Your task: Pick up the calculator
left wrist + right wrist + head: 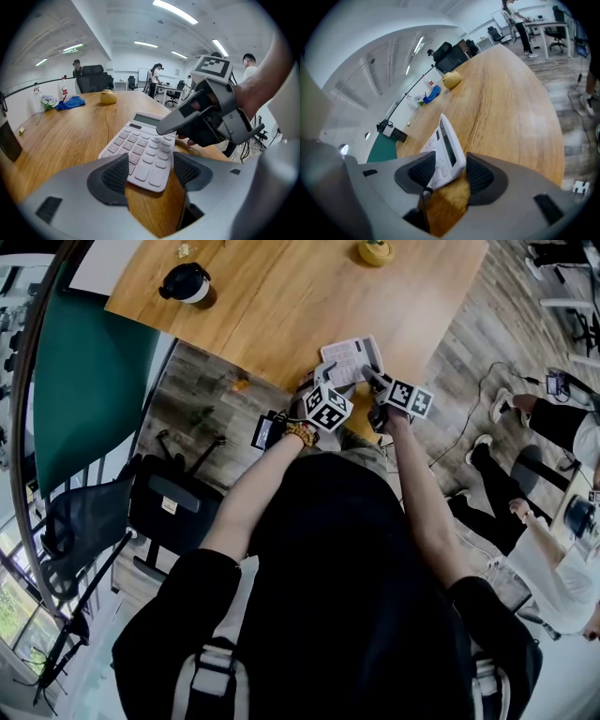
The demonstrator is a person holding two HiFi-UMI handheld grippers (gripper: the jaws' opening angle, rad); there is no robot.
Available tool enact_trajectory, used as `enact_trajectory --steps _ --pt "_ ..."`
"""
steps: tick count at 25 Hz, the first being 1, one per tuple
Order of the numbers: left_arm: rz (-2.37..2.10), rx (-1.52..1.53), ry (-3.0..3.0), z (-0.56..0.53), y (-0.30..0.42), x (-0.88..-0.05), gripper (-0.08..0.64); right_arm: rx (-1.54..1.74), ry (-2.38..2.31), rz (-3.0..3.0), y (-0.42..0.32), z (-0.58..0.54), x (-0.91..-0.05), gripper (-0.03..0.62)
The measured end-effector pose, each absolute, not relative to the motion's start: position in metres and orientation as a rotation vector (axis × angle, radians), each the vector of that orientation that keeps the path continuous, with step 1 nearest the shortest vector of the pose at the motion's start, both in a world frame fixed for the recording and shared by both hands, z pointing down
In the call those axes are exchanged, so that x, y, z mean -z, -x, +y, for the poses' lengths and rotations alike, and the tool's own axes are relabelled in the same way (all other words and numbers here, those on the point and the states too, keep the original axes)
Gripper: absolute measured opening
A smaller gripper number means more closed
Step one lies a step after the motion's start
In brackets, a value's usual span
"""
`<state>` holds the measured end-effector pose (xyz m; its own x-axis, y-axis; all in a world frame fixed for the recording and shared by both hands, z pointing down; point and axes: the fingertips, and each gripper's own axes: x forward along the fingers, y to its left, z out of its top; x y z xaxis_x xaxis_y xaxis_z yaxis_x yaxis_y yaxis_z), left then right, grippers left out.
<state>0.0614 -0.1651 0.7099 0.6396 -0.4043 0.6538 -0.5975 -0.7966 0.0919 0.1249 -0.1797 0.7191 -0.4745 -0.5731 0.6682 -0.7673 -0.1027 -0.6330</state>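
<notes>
Your two grippers at the near edge of the wooden table [281, 306]. The calculator [352, 358], pale with rows of keys and a display at its far end, sits at that edge directly ahead of you, with both tools on it. Whether its near end is lifted clear of the wood cannot be told.

Your left gripper [150, 173] comes at the calculator from the near end. The keypad end sits between the two ribbed pads, which close against its two sides, so this tool has hold of it across its width.

Your right gripper [446, 174] comes in from the right side. Its jaws stand wide apart and straddle the calculator's edge, one finger over the keyed face near the display and the other beneath. The body runs slantwise through the gap, and the pads do not clamp it. In the left gripper view, the upper finger lies across the far right keys.

Farther out on the table stand a black-and-white flask [187, 282] and a yellow object [375, 251], both well apart from the calculator. A blue cloth [70, 102] lies near the far left edge. A black office chair [173, 502] stands on the floor to your left, and a seated person [553, 559] is to your right
</notes>
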Motion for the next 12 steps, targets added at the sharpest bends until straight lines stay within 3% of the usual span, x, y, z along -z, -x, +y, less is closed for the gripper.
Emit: enact_trajectory --steps 12 --pt "-0.813 -0.847 -2.451 -0.174 -0.068 -0.708 0.325 -1.585 -1.523 -1.97 -0.136 -0.197 -0.723 0.206"
